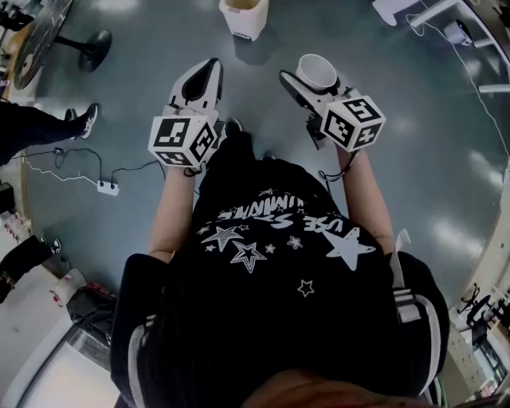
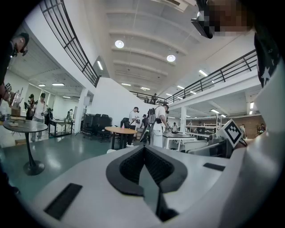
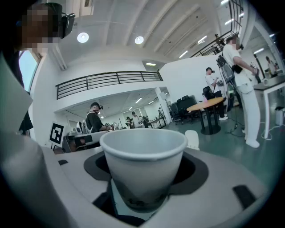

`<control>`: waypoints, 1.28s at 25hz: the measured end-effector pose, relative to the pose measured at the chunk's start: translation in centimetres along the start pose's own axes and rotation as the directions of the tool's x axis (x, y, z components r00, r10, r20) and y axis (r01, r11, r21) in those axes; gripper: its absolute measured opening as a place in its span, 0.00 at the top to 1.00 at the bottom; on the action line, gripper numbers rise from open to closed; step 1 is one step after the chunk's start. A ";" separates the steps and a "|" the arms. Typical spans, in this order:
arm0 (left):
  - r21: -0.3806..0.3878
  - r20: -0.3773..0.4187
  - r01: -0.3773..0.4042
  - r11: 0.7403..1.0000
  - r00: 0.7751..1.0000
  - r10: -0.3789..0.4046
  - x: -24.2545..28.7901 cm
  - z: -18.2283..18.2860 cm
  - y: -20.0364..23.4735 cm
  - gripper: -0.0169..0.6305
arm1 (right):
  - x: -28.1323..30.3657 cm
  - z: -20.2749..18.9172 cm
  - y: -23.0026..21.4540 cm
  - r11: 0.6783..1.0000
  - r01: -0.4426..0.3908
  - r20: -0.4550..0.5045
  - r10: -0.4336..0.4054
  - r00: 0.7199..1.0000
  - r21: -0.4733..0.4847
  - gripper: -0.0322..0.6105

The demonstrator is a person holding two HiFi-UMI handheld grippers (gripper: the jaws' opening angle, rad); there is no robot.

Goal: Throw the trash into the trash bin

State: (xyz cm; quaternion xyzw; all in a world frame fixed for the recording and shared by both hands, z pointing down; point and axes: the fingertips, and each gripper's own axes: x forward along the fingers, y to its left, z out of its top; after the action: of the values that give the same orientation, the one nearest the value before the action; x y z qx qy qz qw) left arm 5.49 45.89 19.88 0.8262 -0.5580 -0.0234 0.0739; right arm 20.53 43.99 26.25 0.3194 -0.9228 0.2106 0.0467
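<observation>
Cup (image 1: 317, 72) sits clamped upright in the right tongs (image 1: 303, 84); left tongs (image 1: 201, 80) closed, empty. Best walk it right over the trash bin (image 1: 244, 16) before letting go.

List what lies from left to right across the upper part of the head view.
Round table → left gripper → trash bin → paper cup.

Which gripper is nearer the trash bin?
Left. In the head view the left gripper, shut and empty, sits just short of the trash bin, slightly left; the right gripper, holding the paper cup, is farther off to its right.
</observation>
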 end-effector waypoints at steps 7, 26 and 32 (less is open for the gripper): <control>-0.014 -0.007 0.026 1.000 1.000 -0.026 4.3 -0.6 3.2 0.96 | 3.4 1.1 -2.3 1.000 0.027 -0.007 -0.027 1.000 -0.009 0.44; -0.072 -0.059 0.079 0.994 0.995 -0.084 19.8 0.7 18.2 0.96 | 21.2 7.2 -11.5 0.990 0.119 -0.044 -0.116 0.992 0.073 0.44; -0.085 -0.077 0.101 0.991 0.991 -0.108 22.9 0.7 22.5 0.96 | 26.9 8.8 -12.8 0.987 0.137 -0.058 -0.132 0.990 0.084 0.44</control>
State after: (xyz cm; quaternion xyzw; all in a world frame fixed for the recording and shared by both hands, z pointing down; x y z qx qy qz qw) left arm -6.62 16.42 23.48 0.8510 -0.5089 -0.0162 0.1287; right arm 7.48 15.95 28.85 0.3770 -0.8875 0.2554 0.0709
